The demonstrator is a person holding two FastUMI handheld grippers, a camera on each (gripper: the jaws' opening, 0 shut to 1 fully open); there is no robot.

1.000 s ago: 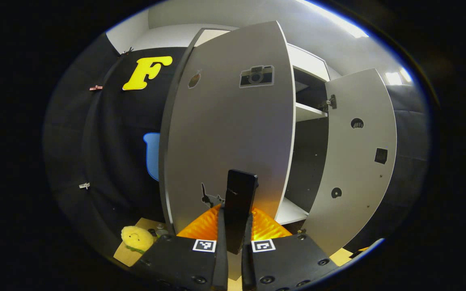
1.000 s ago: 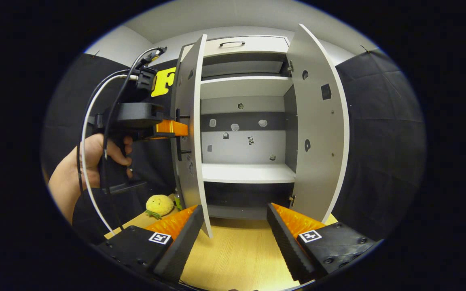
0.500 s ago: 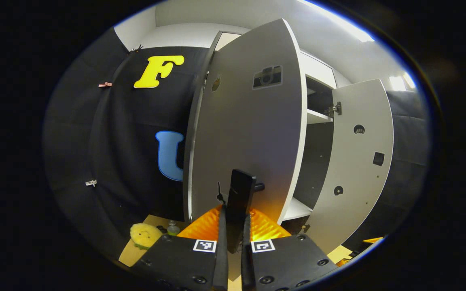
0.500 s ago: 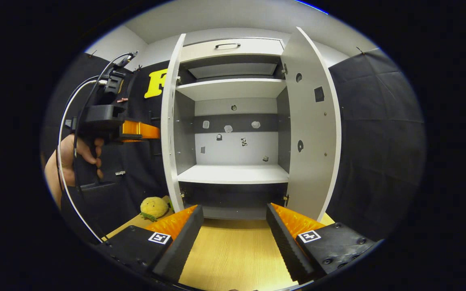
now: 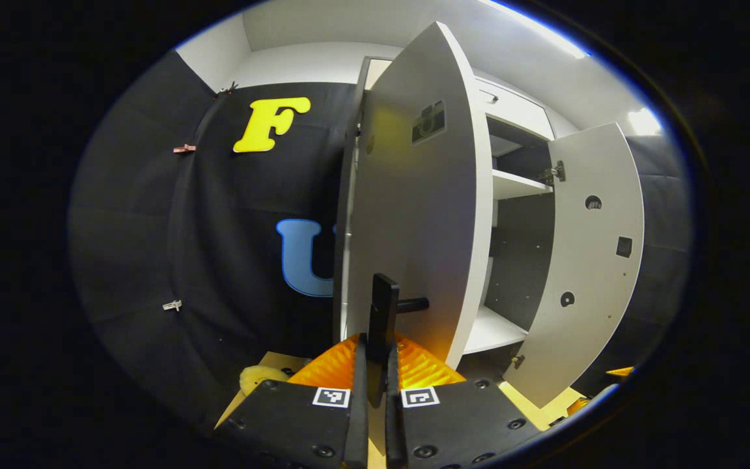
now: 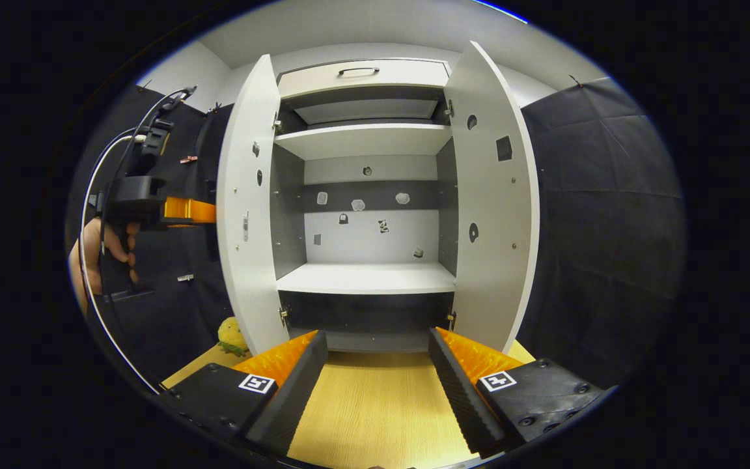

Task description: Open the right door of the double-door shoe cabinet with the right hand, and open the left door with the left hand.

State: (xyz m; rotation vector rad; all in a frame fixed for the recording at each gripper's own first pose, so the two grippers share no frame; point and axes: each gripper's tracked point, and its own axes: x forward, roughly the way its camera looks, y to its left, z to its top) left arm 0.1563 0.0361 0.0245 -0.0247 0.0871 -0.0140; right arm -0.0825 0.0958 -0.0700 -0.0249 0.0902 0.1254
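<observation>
While the left claw (image 5: 373, 365) is pinching the dark bar handle (image 5: 382, 319) of the left door (image 5: 414, 215), its two fingers are pressing together on either side of that handle, just as they were a second ago. The left door is swinging farther out than before: in the left gripper view its outer face is now turning almost edge-on, where earlier it was facing the camera broadly. In the right gripper view the same door (image 6: 248, 208) is now showing its inner face and standing wide, with the left claw (image 6: 209, 212) and the hand (image 6: 98, 251) holding it sitting farther left than a second ago, just beside the door's outer side.

The right claw (image 6: 378, 371) is hanging spread wide over the wooden desk (image 6: 375, 417), gripping nothing, well apart from the cabinet, as in the earlier frames. The right door (image 6: 492, 202) is standing open on the right, unchanged. Between the two doors the shoe cabinet (image 6: 365, 195) is showing its shelves and back panel fully. A yellow plush toy (image 6: 228, 333) is lying on the desk near the foot of the left door, now partly hidden behind it.
</observation>
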